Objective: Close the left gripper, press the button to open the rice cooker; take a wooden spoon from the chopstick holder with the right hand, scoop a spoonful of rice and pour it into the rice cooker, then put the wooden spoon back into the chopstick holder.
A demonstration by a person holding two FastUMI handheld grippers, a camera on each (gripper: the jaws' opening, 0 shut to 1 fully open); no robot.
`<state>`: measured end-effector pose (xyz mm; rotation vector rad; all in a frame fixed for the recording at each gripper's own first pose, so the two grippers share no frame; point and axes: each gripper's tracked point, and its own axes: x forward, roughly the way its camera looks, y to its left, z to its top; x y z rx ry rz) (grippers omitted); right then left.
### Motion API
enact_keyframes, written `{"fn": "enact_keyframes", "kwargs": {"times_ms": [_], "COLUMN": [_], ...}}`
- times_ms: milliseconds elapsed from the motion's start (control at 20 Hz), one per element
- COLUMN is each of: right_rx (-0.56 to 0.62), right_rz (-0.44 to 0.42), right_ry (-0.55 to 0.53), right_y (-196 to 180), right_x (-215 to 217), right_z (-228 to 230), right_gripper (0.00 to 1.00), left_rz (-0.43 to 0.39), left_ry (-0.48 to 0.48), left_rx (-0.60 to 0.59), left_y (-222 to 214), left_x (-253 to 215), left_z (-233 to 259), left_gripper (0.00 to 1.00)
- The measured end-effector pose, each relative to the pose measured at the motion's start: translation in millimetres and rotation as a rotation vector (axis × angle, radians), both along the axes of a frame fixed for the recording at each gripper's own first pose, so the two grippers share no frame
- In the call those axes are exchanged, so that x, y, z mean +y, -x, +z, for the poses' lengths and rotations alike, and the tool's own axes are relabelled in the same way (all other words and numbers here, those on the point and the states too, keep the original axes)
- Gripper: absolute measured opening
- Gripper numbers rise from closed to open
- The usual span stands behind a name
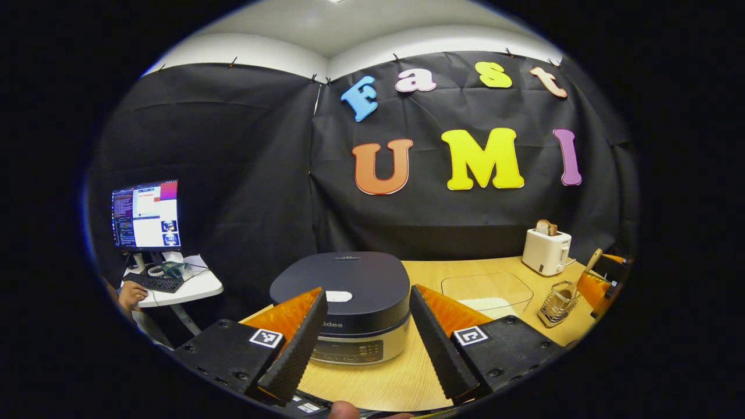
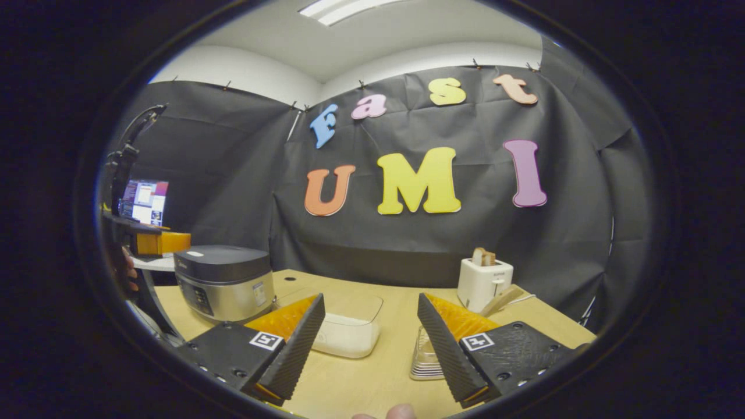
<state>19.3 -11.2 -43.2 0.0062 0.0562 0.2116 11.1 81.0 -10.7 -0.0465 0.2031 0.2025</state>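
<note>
Your left tongs [image 1: 364,331], spread wide, frame the rice cooker [image 1: 349,305] dead ahead; its button [image 1: 339,296] sits centred. Right tongs [image 2: 369,337] gape too.

One rice cooker [image 1: 349,305], one toaster [image 1: 546,250], one clear rice container [image 1: 488,294], one chopstick holder [image 1: 557,302], one wooden spoon [image 1: 588,266]

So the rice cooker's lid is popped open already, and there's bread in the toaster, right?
Not quite. The rice cooker lid is shut, lying flat on top, as the left gripper view shows. The left gripper hangs in front of it with its jaws wide apart, so the button hasn't been pressed yet. The bread in the toaster is right.
</note>
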Motion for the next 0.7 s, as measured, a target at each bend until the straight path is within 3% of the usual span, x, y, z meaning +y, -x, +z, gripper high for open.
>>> {"fn": "enact_keyframes", "kwargs": {"times_ms": [150, 350, 700], "right_rx": [0.002, 0.018, 0.038], "right_rz": [-0.004, 0.022, 0.026], "right_ry": [-0.001, -0.008, -0.036], "right_y": [-2.6, -2.4, -5.7], "right_x": [-9.5, -18.3, -28.9], "right_z": [-2.9, -5.1, -12.3], "right_gripper": [0.95, 0.95, 0.95], "left_rz": [-0.012, -0.034, -0.046], "left_ry": [0.001, 0.087, 0.154], "left_rx": [0.051, 0.193, 0.339], "left_y": [-11.8, -24.9, -31.8], "left_x": [15.1, 20.0, 36.6], "left_z": [5.4, -8.3, -32.3], "left_gripper": [0.8, 0.61, 0.21]}}
